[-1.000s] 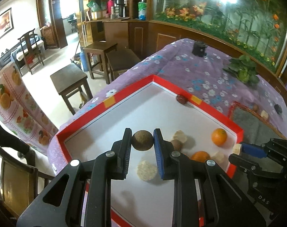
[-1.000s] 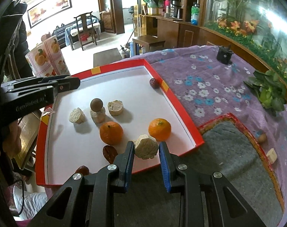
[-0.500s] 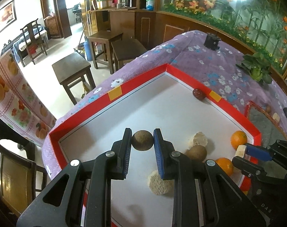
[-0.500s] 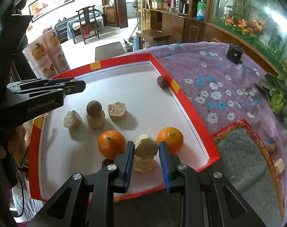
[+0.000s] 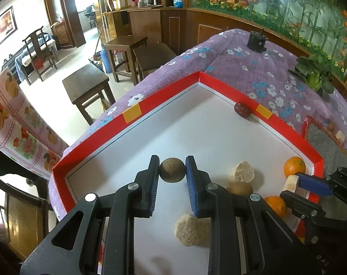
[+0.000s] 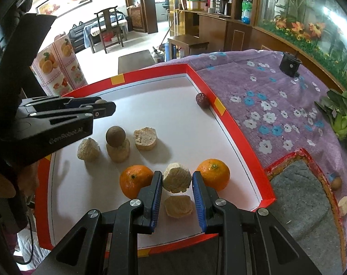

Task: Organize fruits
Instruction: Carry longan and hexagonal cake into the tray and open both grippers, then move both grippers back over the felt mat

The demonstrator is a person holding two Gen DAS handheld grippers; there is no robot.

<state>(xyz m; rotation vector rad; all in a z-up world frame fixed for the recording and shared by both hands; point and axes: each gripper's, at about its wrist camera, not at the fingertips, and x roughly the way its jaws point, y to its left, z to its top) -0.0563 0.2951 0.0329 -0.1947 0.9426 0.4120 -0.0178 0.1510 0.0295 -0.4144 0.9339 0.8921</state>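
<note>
both tools moved w/ their loads. left tool (image 5: pixel 172 174), w/ the round brown fruit (image 5: pixel 172 170), went further in over the red tray (image 5: pixel 219 87) and lower. right tool (image 6: pixel 177 183) carried its beige chunk (image 6: pixel 176 177) from the tray's near edge inward, ending between the two oranges (image 6: pixel 135 180), above another beige piece (image 6: pixel 178 206).
</note>
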